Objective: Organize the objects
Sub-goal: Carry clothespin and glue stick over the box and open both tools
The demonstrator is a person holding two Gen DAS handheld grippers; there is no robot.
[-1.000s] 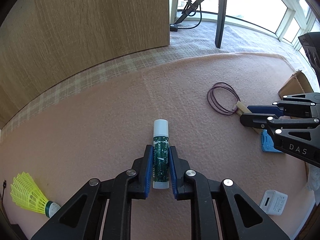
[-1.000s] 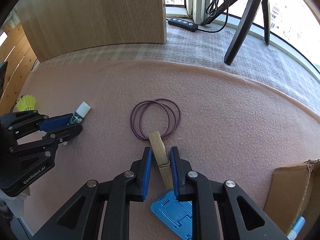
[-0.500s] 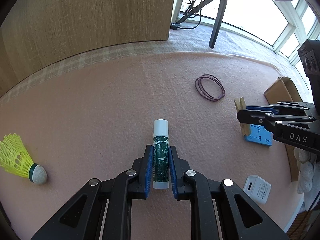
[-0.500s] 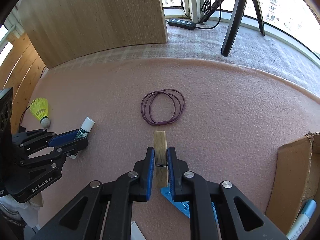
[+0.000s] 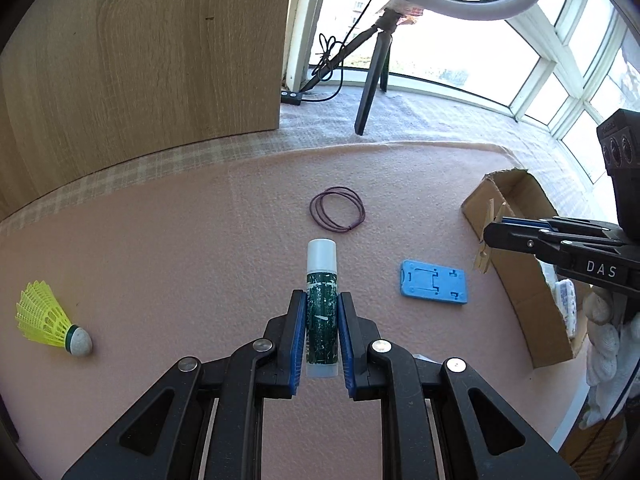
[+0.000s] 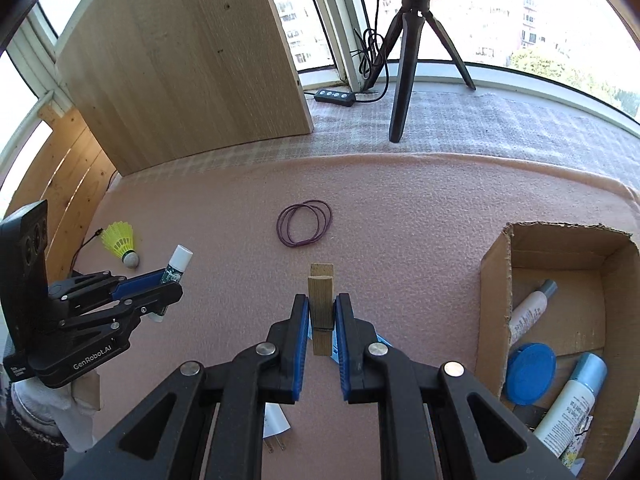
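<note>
right wrist view: pink mat (image 6: 400, 208) by sunny windows (image 6: 540, 12); left fingers (image 5: 322, 312) pinch a tube (image 5: 321, 308), right fingers (image 6: 322, 312) a clothespin (image 6: 321, 300).

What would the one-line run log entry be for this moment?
left hand-held gripper: shut on glue stick | right hand-held gripper: shut on clothespin | cardboard box: open, partly filled

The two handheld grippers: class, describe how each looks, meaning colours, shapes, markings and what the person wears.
Both are black angular plastic frames with silver rivets and blue finger pads. The left gripper bears white lettering "GenRobot.AI" on its side; the right gripper reads "DAS". Each carries a black block with round lenses. The person wears white knitted gloves.
</note>
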